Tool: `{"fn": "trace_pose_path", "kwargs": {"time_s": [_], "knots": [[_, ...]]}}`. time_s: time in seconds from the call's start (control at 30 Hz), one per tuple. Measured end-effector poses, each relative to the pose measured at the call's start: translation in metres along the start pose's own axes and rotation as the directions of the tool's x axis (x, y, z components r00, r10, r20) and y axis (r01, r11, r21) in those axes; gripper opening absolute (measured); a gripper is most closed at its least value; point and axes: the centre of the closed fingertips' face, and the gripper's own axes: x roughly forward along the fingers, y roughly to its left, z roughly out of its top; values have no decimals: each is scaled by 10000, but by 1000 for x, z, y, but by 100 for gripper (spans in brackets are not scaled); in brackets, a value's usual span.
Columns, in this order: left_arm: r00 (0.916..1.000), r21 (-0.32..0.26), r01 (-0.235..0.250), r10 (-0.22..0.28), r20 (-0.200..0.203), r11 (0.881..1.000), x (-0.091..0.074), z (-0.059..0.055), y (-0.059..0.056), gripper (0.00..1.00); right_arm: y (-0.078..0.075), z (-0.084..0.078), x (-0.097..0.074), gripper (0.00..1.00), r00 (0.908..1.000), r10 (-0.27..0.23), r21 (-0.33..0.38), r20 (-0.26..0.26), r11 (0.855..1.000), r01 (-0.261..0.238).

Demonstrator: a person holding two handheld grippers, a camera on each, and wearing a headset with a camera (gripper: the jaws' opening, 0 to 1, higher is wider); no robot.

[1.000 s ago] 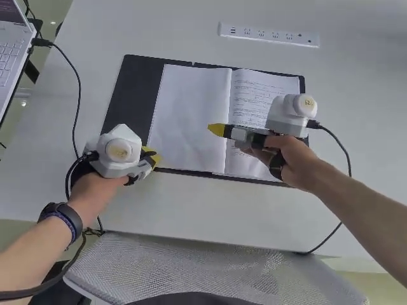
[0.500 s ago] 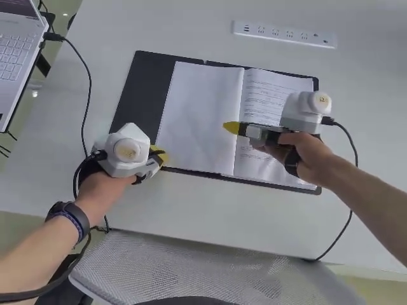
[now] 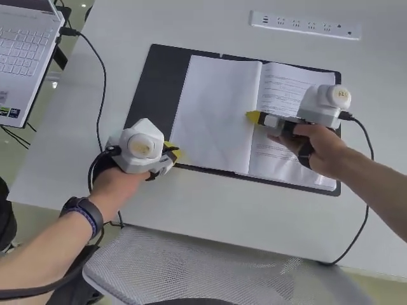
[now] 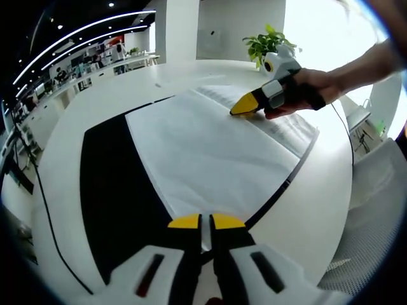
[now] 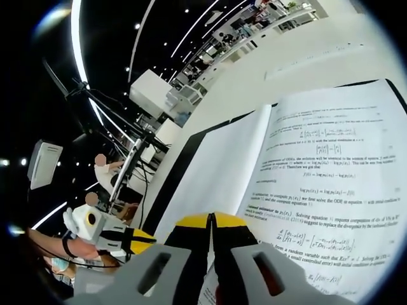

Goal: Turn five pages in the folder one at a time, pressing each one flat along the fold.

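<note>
Right now your right gripper (image 3: 253, 117) lies low across the printed page (image 3: 287, 86), right of centre in the head view. Its yellow tip rests at the fold (image 3: 249, 155), which looks like the placement for pressing the turned sheet flat there. Its jaws are closed together and hold nothing; judging by that, you are using them as a blunt pressing edge, not as a pincer.

Your left gripper (image 3: 170, 152) sits in the lower left of the frame, at the near corner of the blank page (image 3: 216, 111). It is well apart from the other gripper. Its jaws are drawn nearly together with a thin slit between them, and I see nothing gripped in them. It seems parked there, ready to steady the turned side.

The folder (image 3: 152, 89) lies open and flat on the white table (image 3: 210, 203), in the upper middle of the frame. Its black cover shows to the left of the blank page. The long axis of the spread runs left to right, dipping slightly toward the right. The fold crosses it from top to bottom, leaning a little left as it nears you. Your right gripper points leftward, almost square to that fold.
</note>
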Motion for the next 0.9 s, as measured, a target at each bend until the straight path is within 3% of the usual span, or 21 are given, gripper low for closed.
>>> {"fn": "trace_pose_path", "kwargs": {"time_s": [0.23, 0.47, 0.57, 0.7, 0.9], "knots": [[10000, -178, -20, 19, -47, 9998, 1, 0, 2, 1, 1, 3, 1, 0, 9999, 133, -84, 39, 9999, -133], [9999, -26, 5, -5, -154, 10000, 2, -1, 2, 1, -1, 19, 10, 0, 9992, 190, 354, 351, 9992, -203], [9999, 5, -13, 13, -151, 10000, 1, -1, 1, 2, -10, 30, 16, 0, 9984, -23, 533, 572, 9986, -7], [9998, -1, 6, -6, -178, 10000, 0, 0, 0, 3, -9, 40, 20, 0, 9975, -12, 728, 711, 9973, -39], [9999, -75, -22, 21, -160, 10000, -3, 2, -1, 2, -25, 54, 30, 0, 9948, 0, 928, 1019, 9956, -95]]}}
